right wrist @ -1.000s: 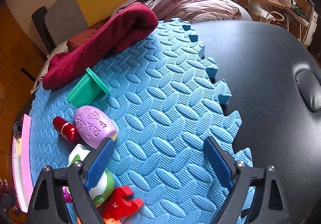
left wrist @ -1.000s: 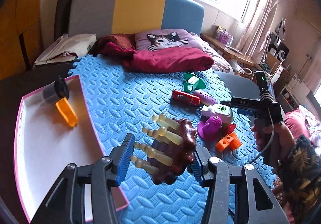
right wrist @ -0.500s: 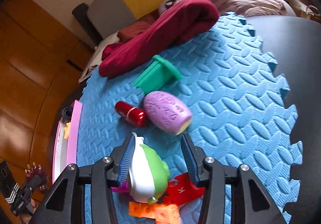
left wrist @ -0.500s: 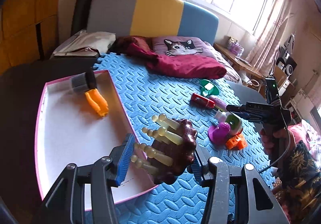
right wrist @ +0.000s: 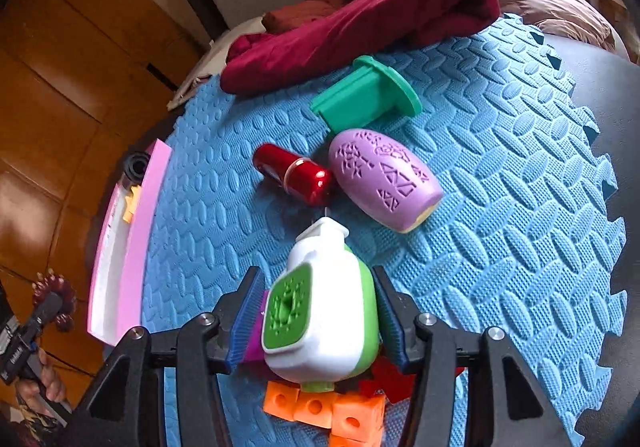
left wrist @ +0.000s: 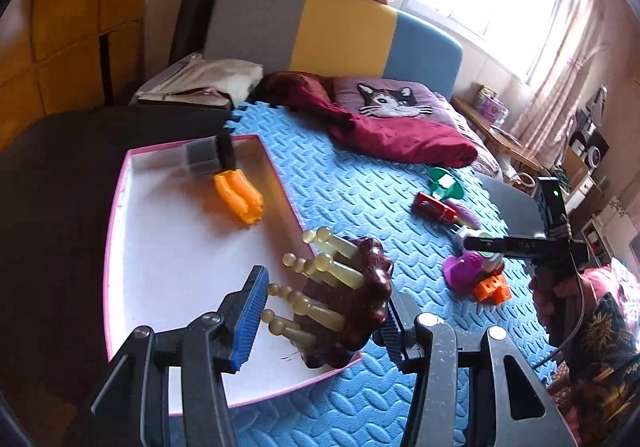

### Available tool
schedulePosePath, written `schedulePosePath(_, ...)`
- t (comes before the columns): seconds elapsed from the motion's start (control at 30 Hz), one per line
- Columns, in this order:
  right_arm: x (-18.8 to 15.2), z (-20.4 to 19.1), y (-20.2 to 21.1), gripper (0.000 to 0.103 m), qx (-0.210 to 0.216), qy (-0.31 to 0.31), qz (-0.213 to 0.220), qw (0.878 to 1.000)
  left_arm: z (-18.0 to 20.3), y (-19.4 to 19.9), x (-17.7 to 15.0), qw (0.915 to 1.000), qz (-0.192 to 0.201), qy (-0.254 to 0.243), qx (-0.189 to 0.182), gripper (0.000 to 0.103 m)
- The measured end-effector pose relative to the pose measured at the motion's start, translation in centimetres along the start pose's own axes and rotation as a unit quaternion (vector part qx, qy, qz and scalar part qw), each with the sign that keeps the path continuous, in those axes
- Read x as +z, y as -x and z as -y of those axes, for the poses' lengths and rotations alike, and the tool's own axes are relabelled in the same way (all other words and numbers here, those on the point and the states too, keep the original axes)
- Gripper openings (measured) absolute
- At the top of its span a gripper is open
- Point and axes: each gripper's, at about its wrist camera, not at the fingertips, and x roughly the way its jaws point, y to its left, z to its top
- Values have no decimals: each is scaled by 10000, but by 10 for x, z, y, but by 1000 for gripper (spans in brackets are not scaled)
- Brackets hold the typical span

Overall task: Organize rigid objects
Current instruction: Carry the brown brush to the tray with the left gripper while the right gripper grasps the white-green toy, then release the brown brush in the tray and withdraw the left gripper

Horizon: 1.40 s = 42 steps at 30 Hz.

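My left gripper (left wrist: pixel 320 327) is shut on a dark brown toy (left wrist: pixel 360 307) with several yellowish pegs, held above the near right corner of the white, pink-rimmed tray (left wrist: pixel 160 267). An orange toy (left wrist: pixel 238 197) and a dark cup (left wrist: pixel 204 157) lie in the tray's far end. My right gripper (right wrist: pixel 316 311) has a white-and-green toy (right wrist: pixel 324 327) between its blue pads, both against its sides while the jaws are opening slightly. It sits over a purple toy (right wrist: pixel 254 351), orange blocks (right wrist: pixel 332 413) and a red piece (right wrist: pixel 388 379).
On the blue foam mat (right wrist: pixel 500 247) lie a red cylinder (right wrist: pixel 294 177), a lilac patterned egg shape (right wrist: pixel 384 179) and a green flanged piece (right wrist: pixel 364 95). A maroon cloth (right wrist: pixel 360 23) and a cat pillow (left wrist: pixel 392 103) lie at the back. Dark tabletop borders the mat.
My left gripper carried the brown toy leftward from over the mat to the tray's corner. My right gripper swung onto the toy pile and narrowed from wide open around the white-and-green toy.
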Motion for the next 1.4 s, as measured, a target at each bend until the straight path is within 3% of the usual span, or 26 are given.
schedulePosePath(0.23, -7, -19, -5, 52, -507, 711, 27, 9962, -46, 11, -2, 9979, 40, 551, 328, 53)
schedulePosePath(0.4, -13, -27, -8, 53, -796, 1082, 87, 9909, -69, -3, -5, 9941, -177, 965, 454, 53)
schedulePosePath(0.77, -15, -33, -10, 51, -968, 1316, 150, 9864, -54, -68, 16, 9943, -543, 891, 205, 53)
schedulePosePath(1.07, -15, -32, -9, 51, -982, 1395, 203, 9851, -53, -125, 43, 9938, -630, 808, 424, 52)
schedulePosePath(1.17, -15, -33, -10, 50, -1013, 1460, 206, 9839, -54, -122, 44, 9944, -581, 797, 369, 60)
schedulePosePath(1.23, -15, -34, -11, 50, -1038, 1511, 202, 9828, -55, -113, 43, 9948, -462, 842, 343, 72)
schedulePosePath(1.4, -15, -34, -10, 50, -1039, 1517, 197, 9828, -52, -90, 38, 9958, -274, 778, 399, 75)
